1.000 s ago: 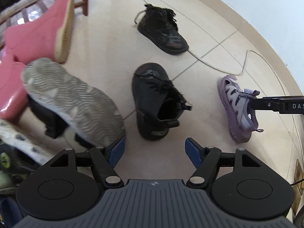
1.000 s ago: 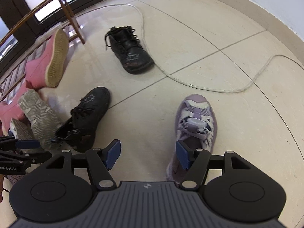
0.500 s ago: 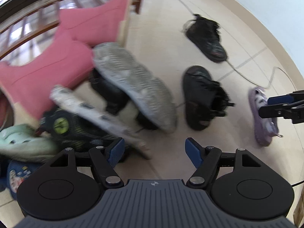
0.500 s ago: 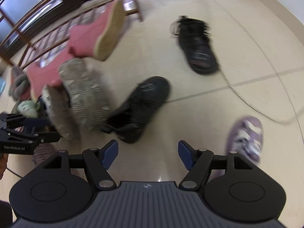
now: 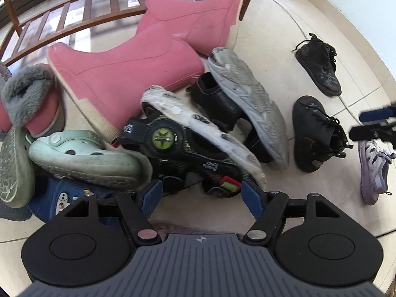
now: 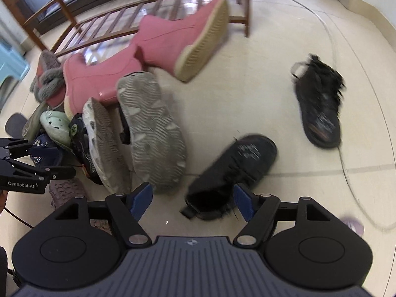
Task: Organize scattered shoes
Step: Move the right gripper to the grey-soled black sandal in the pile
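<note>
A pile of shoes lies on the floor: two pink boots (image 5: 138,66), a grey-soled sneaker (image 5: 250,101) tipped over, a black-and-green sandal (image 5: 183,148), a mint clog (image 5: 81,158). My left gripper (image 5: 201,195) is open and empty just in front of the sandal. Two black boots lie apart, one near (image 5: 314,133) and one far (image 5: 319,66). A lilac sandal (image 5: 372,170) lies at the right. My right gripper (image 6: 191,201) is open and empty, its right finger beside the near black boot (image 6: 235,173).
A wooden slatted rack (image 5: 99,12) stands behind the pile, also in the right wrist view (image 6: 118,22). A white cable (image 6: 344,128) runs across the tiled floor past the far black boot (image 6: 319,109). A blue clog (image 5: 64,195) lies under the mint one.
Both grippers have swung left toward the shoe pile. The lilac sandal has slid to the right edge of both views. Both grippers stayed open and empty.
</note>
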Action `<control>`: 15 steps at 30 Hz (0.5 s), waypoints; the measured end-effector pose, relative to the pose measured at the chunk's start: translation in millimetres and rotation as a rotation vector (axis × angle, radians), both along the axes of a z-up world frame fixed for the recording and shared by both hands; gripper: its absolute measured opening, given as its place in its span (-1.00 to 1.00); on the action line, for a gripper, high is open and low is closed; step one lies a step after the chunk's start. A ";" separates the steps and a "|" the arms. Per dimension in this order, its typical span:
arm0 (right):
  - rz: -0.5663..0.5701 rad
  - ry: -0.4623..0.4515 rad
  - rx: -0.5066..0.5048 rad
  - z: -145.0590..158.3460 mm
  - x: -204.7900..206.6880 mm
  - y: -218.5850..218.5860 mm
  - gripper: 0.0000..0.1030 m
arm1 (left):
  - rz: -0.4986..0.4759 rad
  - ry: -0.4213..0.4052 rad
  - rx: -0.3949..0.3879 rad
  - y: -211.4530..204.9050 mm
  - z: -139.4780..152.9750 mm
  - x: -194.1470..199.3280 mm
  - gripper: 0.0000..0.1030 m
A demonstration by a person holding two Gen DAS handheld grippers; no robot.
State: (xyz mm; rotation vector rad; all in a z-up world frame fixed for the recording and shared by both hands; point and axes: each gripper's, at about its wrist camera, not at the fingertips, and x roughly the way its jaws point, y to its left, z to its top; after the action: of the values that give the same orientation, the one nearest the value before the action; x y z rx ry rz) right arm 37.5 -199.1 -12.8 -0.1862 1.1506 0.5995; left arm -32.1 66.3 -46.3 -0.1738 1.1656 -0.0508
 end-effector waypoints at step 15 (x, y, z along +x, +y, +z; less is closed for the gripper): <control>0.248 -0.026 -0.047 -2.2 60.2 114.6 0.82 | -0.004 -0.038 0.015 17.0 7.3 -3.3 0.41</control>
State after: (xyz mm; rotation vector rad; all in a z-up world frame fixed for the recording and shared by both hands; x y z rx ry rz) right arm 97.7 -84.5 -14.9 -0.3794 1.1251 0.7864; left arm -35.4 83.3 -39.0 -0.1565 1.1286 -0.0481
